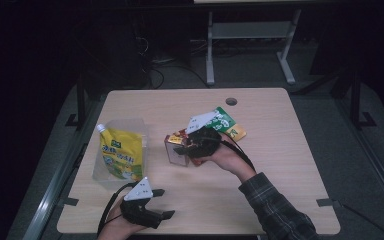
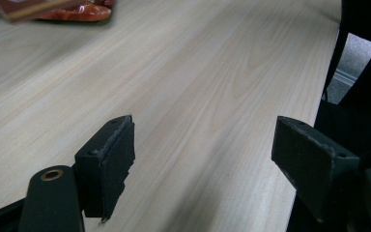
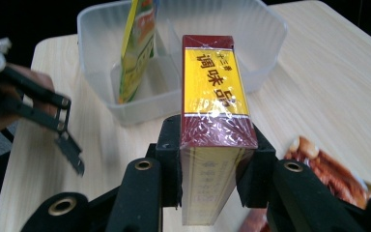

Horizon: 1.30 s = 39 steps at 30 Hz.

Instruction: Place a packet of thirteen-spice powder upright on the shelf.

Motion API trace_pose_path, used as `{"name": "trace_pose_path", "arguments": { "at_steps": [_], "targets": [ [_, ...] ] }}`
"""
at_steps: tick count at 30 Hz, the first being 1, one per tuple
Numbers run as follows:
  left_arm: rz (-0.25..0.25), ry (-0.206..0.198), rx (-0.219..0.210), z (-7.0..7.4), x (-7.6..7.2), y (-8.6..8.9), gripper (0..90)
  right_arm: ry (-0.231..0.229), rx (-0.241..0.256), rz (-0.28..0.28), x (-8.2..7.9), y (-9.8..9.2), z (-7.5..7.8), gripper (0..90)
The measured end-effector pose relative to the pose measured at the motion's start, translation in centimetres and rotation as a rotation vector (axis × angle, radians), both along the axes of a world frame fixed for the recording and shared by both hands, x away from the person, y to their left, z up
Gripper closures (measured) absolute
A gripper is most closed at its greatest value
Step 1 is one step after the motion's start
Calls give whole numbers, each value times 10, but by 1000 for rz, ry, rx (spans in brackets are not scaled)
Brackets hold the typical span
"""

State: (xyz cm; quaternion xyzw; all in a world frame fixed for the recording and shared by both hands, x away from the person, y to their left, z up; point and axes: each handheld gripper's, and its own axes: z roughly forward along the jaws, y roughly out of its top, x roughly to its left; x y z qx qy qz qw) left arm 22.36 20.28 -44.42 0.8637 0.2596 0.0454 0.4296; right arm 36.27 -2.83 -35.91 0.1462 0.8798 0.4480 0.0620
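Overhead, pale wooden table [image 1: 280,165] amid dark room.

Lab or test-room setup, not a home. Plain light-wood bench [image 1: 280,150] with a cable hole [image 1: 231,101], standing on grey carpet [image 1: 360,165]. Dark surroundings; white metal frame legs [image 1: 210,50] and loose cables [image 1: 155,75] on the floor behind.
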Motion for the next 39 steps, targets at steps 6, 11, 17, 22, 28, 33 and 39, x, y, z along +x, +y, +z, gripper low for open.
{"name": "trace_pose_path", "arguments": {
  "at_steps": [6, 11, 17, 22, 28, 33, 39],
  "targets": [
    [-1, 2, -10, 0, 1, -2, 227, -3, -6, 42, 16, 19, 4, 673],
    [-8, -1, -9, 1, 0, -2, 227, -2, -6, 76, 26, 37, 5, 673],
    [-18, -1, -8, 1, 0, -3, 227, 5, 6, 115, 34, 59, 9, 673],
    [-18, 2, -11, 1, -1, -3, 227, -1, 1, 130, 39, 71, 12, 673],
    [-29, -2, -1, 1, -1, -3, 227, 0, 2, 140, 44, 81, 15, 673],
    [-29, -1, -2, 1, -1, -3, 227, -5, 25, 164, 47, 91, 18, 673],
    [-30, 0, -4, 2, -1, -3, 227, -5, 6, 180, 48, 106, 20, 673]
  ]
}}
